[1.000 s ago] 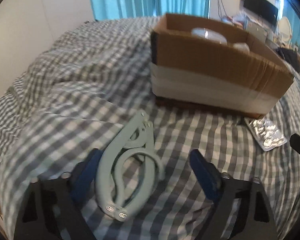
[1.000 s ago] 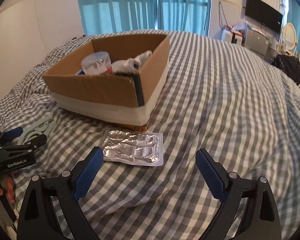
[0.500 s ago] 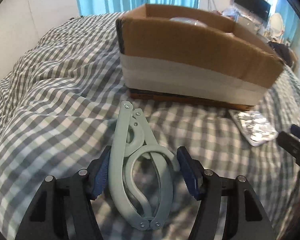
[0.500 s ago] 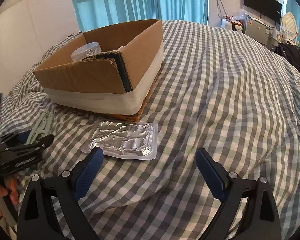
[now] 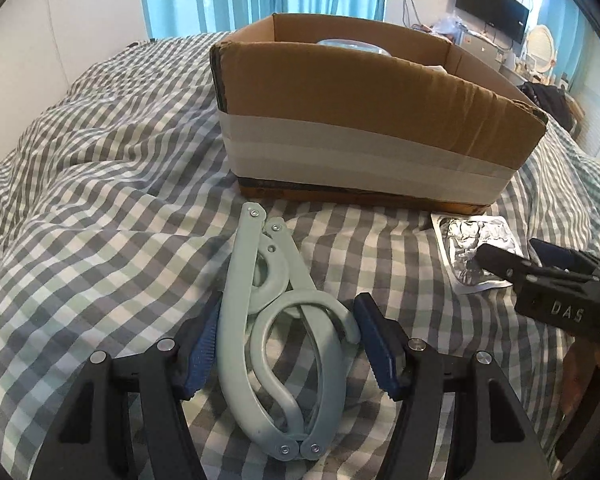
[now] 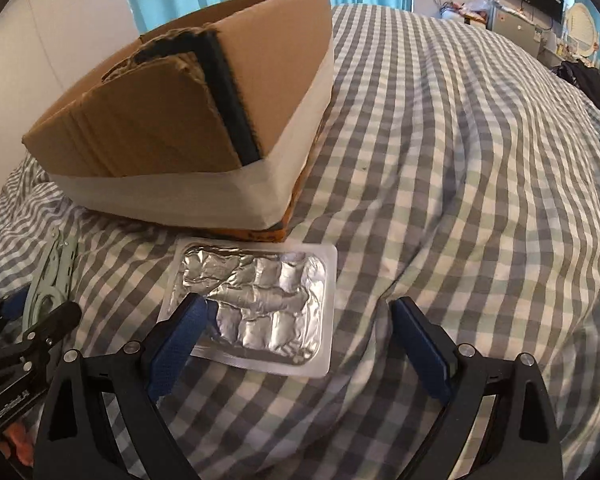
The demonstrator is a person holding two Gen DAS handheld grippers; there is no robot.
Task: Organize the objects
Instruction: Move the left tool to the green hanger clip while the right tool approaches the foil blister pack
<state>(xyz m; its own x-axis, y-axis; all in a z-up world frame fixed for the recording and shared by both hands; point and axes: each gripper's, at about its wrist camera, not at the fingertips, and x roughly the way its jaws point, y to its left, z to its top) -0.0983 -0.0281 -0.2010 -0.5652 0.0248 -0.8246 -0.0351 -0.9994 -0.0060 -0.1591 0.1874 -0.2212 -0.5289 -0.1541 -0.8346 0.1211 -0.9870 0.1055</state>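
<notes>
A pale green folding hanger [image 5: 276, 320] lies on the checked bedspread. My left gripper [image 5: 286, 346] is open and straddles it, a blue pad close on each side, neither clearly pressing. A silver foil blister pack [image 6: 256, 312] lies in front of the cardboard box [image 6: 172, 120]. My right gripper [image 6: 300, 340] is open just above it, its left finger [image 6: 180, 336] over the pack's near left corner. The pack [image 5: 472, 256] and the box [image 5: 360, 120] also show in the left wrist view, where the box holds a clear lidded container and something white.
The box has a white tape band around its base and stands on the bed just beyond both objects. The rumpled grey checked bedspread [image 6: 460, 160] spreads to the right. Teal curtains, a television and furniture stand far behind.
My left gripper has narrowed around the hanger and settled lower over it. My right gripper has moved forward and down over the blister pack, closer to the box.
</notes>
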